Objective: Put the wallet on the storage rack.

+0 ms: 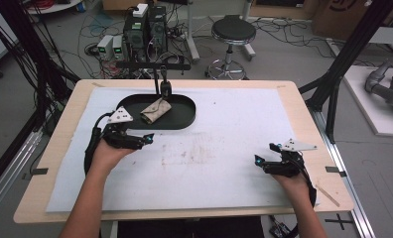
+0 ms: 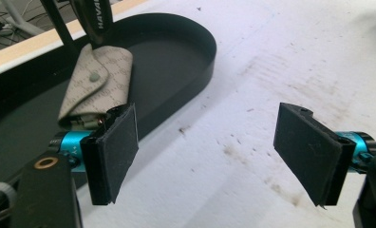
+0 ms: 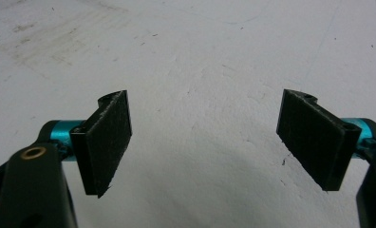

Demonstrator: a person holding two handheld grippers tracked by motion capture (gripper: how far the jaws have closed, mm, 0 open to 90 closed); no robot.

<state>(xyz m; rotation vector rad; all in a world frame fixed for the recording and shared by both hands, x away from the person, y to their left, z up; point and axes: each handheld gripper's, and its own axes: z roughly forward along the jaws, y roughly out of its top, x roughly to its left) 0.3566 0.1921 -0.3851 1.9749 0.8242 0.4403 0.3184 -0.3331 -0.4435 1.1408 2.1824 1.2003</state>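
Now – left gripper (image 2: 205, 152) fingers apart | right gripper (image 3: 202, 142) fingers apart | pouch (image 2: 98, 83) in tray (image 2: 195, 61) (clip reads "HAVA").

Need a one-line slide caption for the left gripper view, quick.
Open left gripper poised over the white mat, beside a black oval tray holding a beige snap-button pouch.

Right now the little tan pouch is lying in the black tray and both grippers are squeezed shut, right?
Not quite. The tan pouch does lie in the black tray, but both grippers are open. The left gripper view shows the left gripper with its jaws spread wide over the white mat, and the right gripper view shows the right gripper the same, with nothing between them.
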